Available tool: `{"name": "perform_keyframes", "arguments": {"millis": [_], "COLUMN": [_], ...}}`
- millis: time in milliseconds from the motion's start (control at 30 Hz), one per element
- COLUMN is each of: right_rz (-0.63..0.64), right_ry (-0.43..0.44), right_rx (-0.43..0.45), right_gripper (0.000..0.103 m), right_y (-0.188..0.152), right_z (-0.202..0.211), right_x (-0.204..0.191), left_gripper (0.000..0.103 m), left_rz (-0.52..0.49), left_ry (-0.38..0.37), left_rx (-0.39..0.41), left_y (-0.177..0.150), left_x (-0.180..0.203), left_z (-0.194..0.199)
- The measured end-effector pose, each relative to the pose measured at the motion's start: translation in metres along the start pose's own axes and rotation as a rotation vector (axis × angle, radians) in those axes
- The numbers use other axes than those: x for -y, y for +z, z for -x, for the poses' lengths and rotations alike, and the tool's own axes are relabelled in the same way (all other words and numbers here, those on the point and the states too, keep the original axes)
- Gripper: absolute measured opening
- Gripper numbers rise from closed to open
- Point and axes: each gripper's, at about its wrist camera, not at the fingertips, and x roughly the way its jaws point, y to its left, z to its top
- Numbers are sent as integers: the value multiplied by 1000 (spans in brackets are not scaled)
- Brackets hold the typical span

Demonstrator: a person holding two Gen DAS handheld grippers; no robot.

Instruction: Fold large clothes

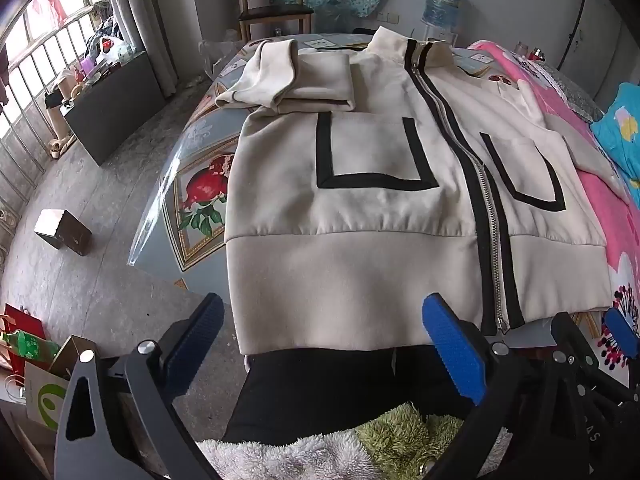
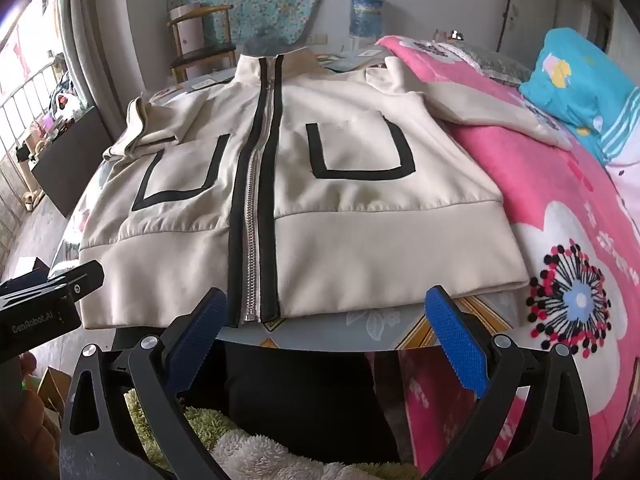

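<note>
A cream zip-up jacket [image 1: 360, 240] with black trim and two black-edged pockets lies face up and zipped on the table, collar away from me. Its left sleeve [image 1: 288, 80] is folded across the chest. The other sleeve [image 2: 492, 108] lies spread out over the pink blanket. My left gripper [image 1: 326, 344] hovers open at the jacket's hem near its left corner, with nothing pressed between the blue pads. My right gripper [image 2: 328, 332] is open just short of the hem, near the zip's lower end, and also shows at the right edge as the right gripper [image 1: 592, 332].
The table [image 2: 380, 320] has a floral cloth under clear plastic. A pink blanket [image 2: 560, 200] and a blue pillow [image 2: 580, 80] lie to the right. A chair [image 1: 272, 4] and a water jug [image 1: 442, 0] stand behind. A small box [image 1: 62, 232] sits on the floor to the left.
</note>
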Motion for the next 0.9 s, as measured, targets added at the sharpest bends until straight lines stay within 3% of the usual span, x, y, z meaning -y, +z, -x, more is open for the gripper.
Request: {"name": "perform_keyframes", "arguments": {"millis": [900], "right_rz": [17], "right_ry": [-28], "right_rx": [15], "right_gripper": [96], "right_y": [4], "right_z": [8], "right_x": [-2], "left_gripper": [98], "left_rz": [-3], "left_ry": [0], "left_rx": [-2], "left_y": [-5], "left_x": [6], "left_z": [-6]}}
